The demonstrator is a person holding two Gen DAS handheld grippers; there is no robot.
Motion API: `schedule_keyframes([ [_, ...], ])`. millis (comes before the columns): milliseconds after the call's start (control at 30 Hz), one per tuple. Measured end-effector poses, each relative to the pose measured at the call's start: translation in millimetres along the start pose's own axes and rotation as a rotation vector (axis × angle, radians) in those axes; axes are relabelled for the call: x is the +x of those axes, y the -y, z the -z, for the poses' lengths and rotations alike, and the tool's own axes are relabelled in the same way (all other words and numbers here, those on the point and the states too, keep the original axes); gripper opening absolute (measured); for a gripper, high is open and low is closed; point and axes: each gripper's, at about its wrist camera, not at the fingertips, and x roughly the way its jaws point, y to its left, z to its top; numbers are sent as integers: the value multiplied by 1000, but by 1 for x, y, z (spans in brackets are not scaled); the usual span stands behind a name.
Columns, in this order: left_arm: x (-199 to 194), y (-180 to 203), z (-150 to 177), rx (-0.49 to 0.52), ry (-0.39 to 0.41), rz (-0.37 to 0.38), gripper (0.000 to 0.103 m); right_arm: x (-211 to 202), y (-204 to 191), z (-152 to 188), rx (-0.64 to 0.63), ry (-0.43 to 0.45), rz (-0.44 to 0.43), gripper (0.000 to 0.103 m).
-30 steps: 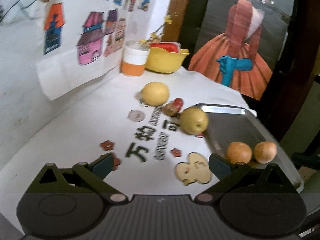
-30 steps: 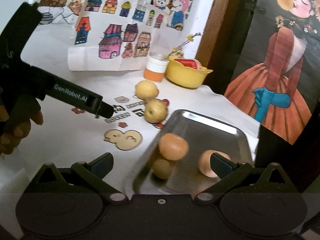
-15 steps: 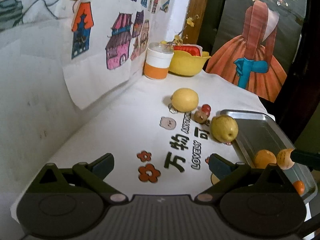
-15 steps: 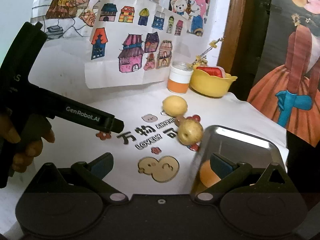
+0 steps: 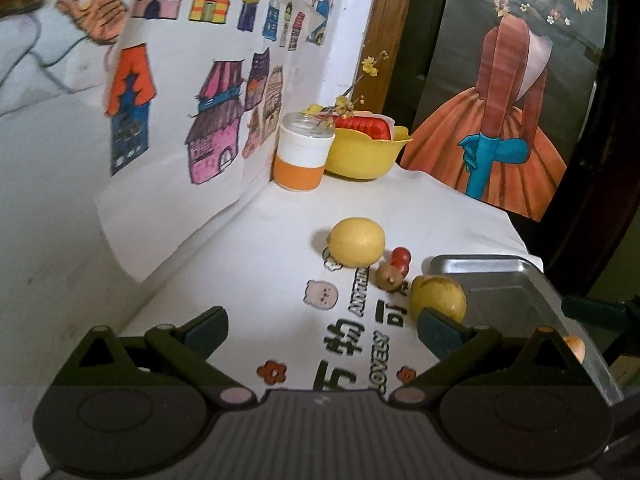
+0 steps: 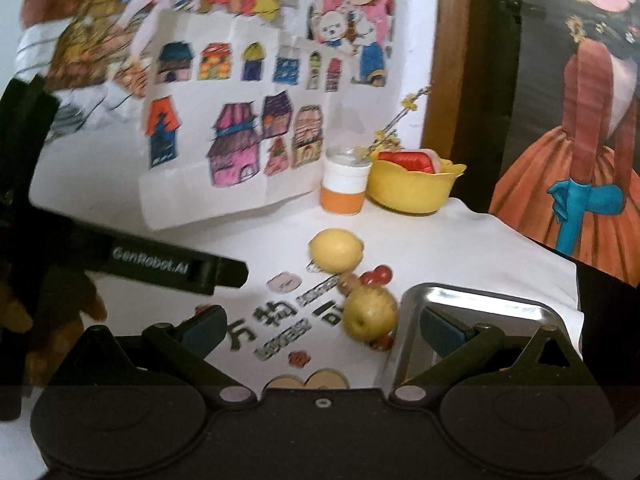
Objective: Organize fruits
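A yellow lemon [image 5: 356, 247] [image 6: 336, 250] lies on the white cloth. Nearer, a yellow-green apple [image 5: 439, 297] [image 6: 370, 314] rests against the left rim of the metal tray [image 5: 480, 268] [image 6: 480, 300]. Between them lie a brown and a red small fruit [image 5: 394, 268] [image 6: 368, 276]. An orange fruit [image 5: 576, 346] peeks out in the tray behind my left finger. My left gripper [image 5: 322, 330] is open and empty, well short of the apple. My right gripper [image 6: 322, 326] is open and empty too, with the apple between its fingers' line of sight. The left tool [image 6: 176, 266] shows in the right wrist view.
A yellow bowl [image 5: 366, 152] with a red item and an orange-white cup [image 5: 303, 158] stand at the back by the wall. Paper drawings [image 5: 192, 120] hang on the left wall. A person's hand [image 6: 48, 312] holds the left tool. The table's edge drops off at right.
Both grippers have moved forward and tilted up, so the lemon and apple look closer and the tray's oranges have slid out of sight below the right gripper. Both stayed open.
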Motion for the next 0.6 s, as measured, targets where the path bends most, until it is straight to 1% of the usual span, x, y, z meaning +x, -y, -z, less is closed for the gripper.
schedule_keyframes([
  [167,18,3,-9,7,-4,10,103,18,9,0,-11,-8,46,102],
  [433,49,4,-20,7,-46,25,103,50,15,3,-22,-48,40,102],
  [500,57,4,-24,7,-61,25,102,57,16,3,-6,-60,40,102],
  [600,70,4,-30,6,-79,36,102,66,19,3,56,-73,43,102],
])
